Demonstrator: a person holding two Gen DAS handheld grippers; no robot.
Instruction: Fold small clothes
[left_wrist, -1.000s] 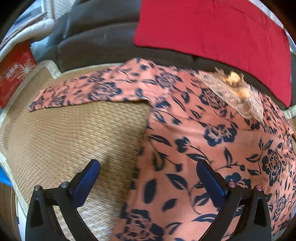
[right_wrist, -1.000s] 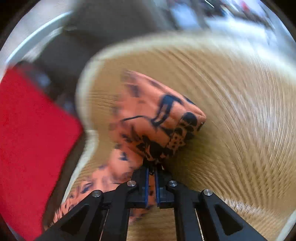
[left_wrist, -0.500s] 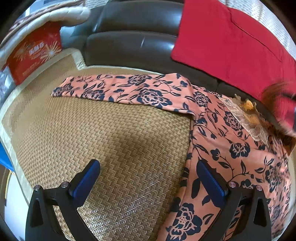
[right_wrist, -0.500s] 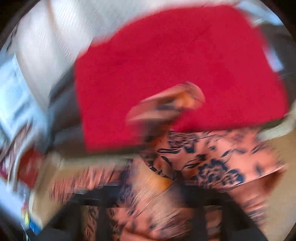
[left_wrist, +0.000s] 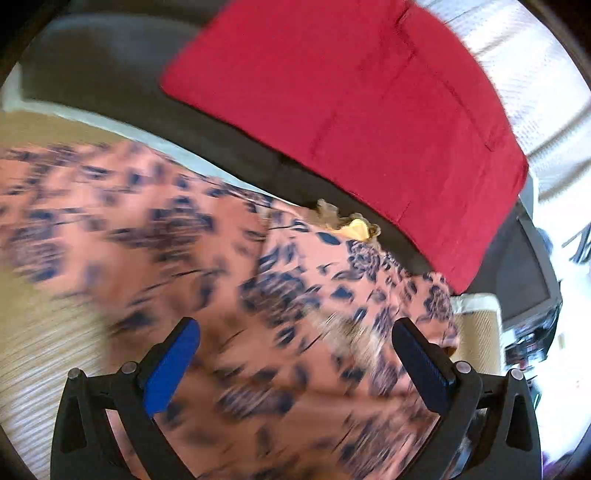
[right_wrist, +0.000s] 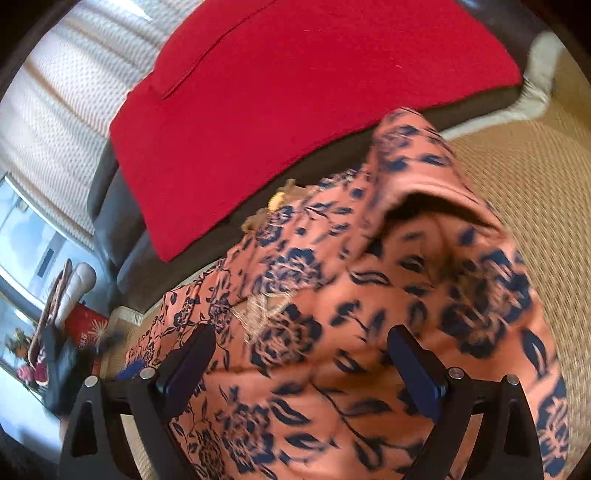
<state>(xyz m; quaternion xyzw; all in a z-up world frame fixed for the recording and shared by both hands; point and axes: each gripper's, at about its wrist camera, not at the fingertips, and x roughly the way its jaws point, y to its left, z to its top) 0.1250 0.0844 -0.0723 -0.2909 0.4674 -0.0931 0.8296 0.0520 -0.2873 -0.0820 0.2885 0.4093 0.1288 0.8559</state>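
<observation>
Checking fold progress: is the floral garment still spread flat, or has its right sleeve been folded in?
Folded in. The sleeve lies doubled over the floral garment, cuff gaping; both grippers open above it.

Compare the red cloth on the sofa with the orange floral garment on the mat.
The red cloth is plain, with no print; the orange garment carries dark blue flowers and leaves. The red cloth drapes smooth over the dark sofa; the garment lies rumpled on the woven straw mat, one part folded over and puffed up. The garment has pale lace trim; the red cloth shows only a stitched seam. Both are soft fabric, and neither is gripped.
</observation>
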